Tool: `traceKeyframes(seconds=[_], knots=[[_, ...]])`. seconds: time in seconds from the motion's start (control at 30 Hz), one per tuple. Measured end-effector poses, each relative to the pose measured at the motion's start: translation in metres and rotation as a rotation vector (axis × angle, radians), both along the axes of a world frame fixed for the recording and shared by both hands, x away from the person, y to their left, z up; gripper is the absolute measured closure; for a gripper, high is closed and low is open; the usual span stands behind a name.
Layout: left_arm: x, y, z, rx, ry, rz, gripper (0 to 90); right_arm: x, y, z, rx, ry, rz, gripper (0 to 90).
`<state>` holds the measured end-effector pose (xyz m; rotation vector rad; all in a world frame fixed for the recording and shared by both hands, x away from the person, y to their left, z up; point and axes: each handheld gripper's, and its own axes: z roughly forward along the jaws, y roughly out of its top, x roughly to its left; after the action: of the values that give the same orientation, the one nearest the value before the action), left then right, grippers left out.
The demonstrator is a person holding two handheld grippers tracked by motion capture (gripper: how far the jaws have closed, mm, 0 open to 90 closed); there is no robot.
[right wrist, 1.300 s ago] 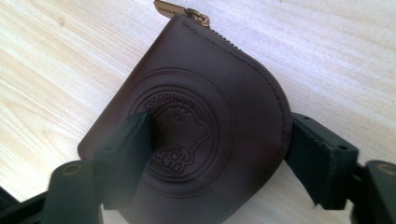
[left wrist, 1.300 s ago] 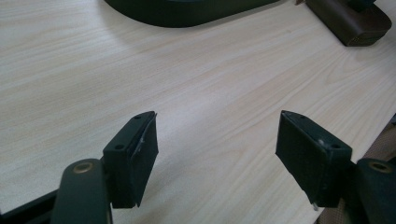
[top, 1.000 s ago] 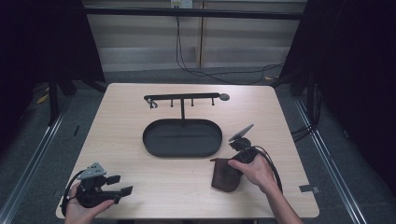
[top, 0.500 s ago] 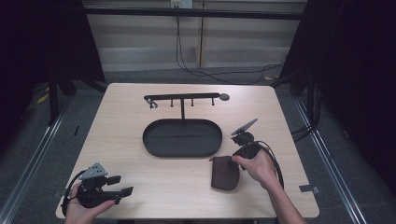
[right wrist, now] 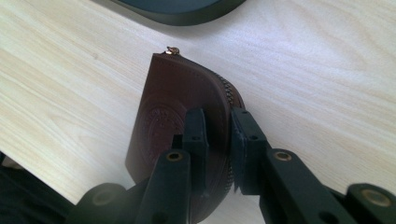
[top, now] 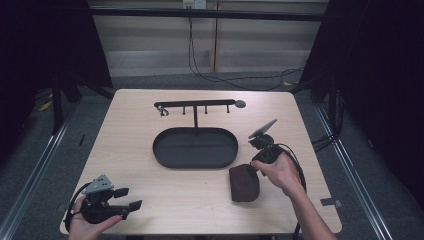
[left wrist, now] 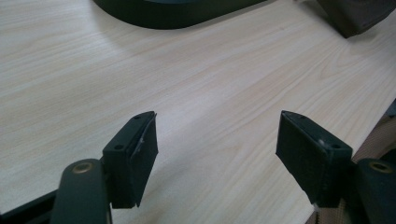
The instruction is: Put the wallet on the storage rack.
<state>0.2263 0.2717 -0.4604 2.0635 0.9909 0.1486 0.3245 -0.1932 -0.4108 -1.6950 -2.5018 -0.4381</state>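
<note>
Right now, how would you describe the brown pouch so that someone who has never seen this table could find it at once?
Start at the light wooden table and find the black oval tray in its middle. Just off the tray's near right end sits the pouch, pinched in the right gripper jaws. It is the sole brown leather thing there, rounded, with a zip along its curved edge.

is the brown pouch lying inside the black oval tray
No, the brown pouch sits on the wooden table beside the black oval tray.

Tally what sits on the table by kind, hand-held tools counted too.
Brown zip pouch: 1
Black oval tray: 1
Black hook rack: 1
Hand-held tools: 2, the left tool open over bare wood, the right tool pinching the pouch's edge
Total: 5
</note>
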Motion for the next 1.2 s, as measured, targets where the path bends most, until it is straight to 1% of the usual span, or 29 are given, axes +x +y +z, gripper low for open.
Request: traceKeyframes(seconds=[0.07, 0.1, 0.13, 0.2, 0.27, 0.37, 0.43, 0.5, 0.6, 0.67, 0.73, 0.77, 0.8, 0.87, 0.9, 0.97, 1.0, 1.03, 1.07, 1.1, 1.13, 1.2], knots=[[0.0, 0.0, 0.0, -0.005, 0.002, -0.003, 28.2, 0.0, 0.001, 0.003, -0.007, -0.01, 0.001, 79.1], [0.001, 0.0, 0.0, -0.002, 0.006, -0.01, 27.5, 0.0, 0.002, 0.004, -0.006, -0.008, 0.005, 79.5], [0.001, -0.001, 0.0, -0.005, 0.01, -0.009, 25.8, 0.0, 0.003, 0.006, -0.007, -0.012, 0.004, 80.3], [0.001, -0.001, 0.0, -0.006, 0.003, -0.016, 24.5, 0.001, 0.004, 0.008, 0.006, -0.012, 0.013, 81.2], [0.001, 0.0, 0.0, -0.013, 0.001, -0.016, 22.8, 0.002, 0.005, 0.01, -0.006, -0.004, 0.017, 81.5], [0.002, 0.0, 0.0, -0.025, 0.019, -0.014, 21.3, 0.002, 0.005, 0.013, -0.009, -0.009, 0.015, 82.2], [0.003, 0.001, 0.0, -0.036, 0.026, -0.008, 20.2, 0.003, 0.006, 0.015, -0.011, -0.009, 0.012, 82.7], [0.003, 0.002, 0.0, -0.037, 0.027, -0.006, 20.0, 0.003, 0.006, 0.017, -0.014, -0.006, 0.01, 83.0], [0.003, 0.002, 0.0, -0.041, 0.027, -0.02, 17.5, 0.005, 0.007, 0.019, -0.015, -0.004, 0.018, 83.0], [0.003, 0.002, 0.0, -0.052, 0.032, -0.032, 16.7, 0.005, 0.008, 0.021, -0.018, -0.006, 0.02, 83.2], [0.003, 0.002, -0.001, -0.047, 0.031, -0.034, 16.6, 0.005, 0.008, 0.024, -0.022, -0.007, 0.021, 83.2], [0.003, 0.002, -0.001, -0.047, 0.038, -0.039, 16.6, 0.005, 0.008, 0.025, -0.022, -0.009, 0.018, 83.3], [0.003, 0.002, -0.001, -0.052, 0.039, -0.038, 16.6, 0.006, 0.008, 0.026, -0.03, -0.003, 0.024, 83.3], [0.003, 0.004, 0.0, -0.069, 0.031, -0.059, 16.4, 0.006, 0.008, 0.028, -0.032, -0.006, 0.018, 83.5], [0.002, 0.005, 0.0, -0.087, 0.024, -0.073, 16.4, 0.006, 0.007, 0.028, -0.03, -0.005, 0.021, 83.5], [0.002, 0.006, 0.001, -0.106, 0.027, -0.089, 16.1, 0.007, 0.006, 0.028, -0.032, -0.003, 0.015, 83.5], [0.001, 0.006, 0.0, -0.093, 0.02, -0.083, 16.1, 0.008, 0.005, 0.027, -0.035, -0.001, 0.021, 83.4], [0.001, 0.006, 0.0, -0.076, 0.01, -0.076, 16.1, 0.008, 0.004, 0.027, -0.034, 0.004, 0.014, 83.2], [0.001, 0.006, -0.001, -0.07, 0.012, -0.07, 16.1, 0.009, 0.003, 0.027, -0.033, 0.004, 0.009, 83.2], [0.002, 0.007, -0.001, -0.066, 0.016, -0.072, 16.1, 0.01, 0.003, 0.027, -0.037, 0.011, 0.005, 83.2], [0.002, 0.006, -0.002, -0.066, 0.023, -0.067, 16.1, 0.011, 0.003, 0.027, -0.043, 0.009, 0.007, 83.2], [0.002, 0.006, -0.002, -0.062, 0.021, -0.062, 16.1, 0.012, 0.002, 0.03, -0.043, 0.009, 0.001, 83.3]])
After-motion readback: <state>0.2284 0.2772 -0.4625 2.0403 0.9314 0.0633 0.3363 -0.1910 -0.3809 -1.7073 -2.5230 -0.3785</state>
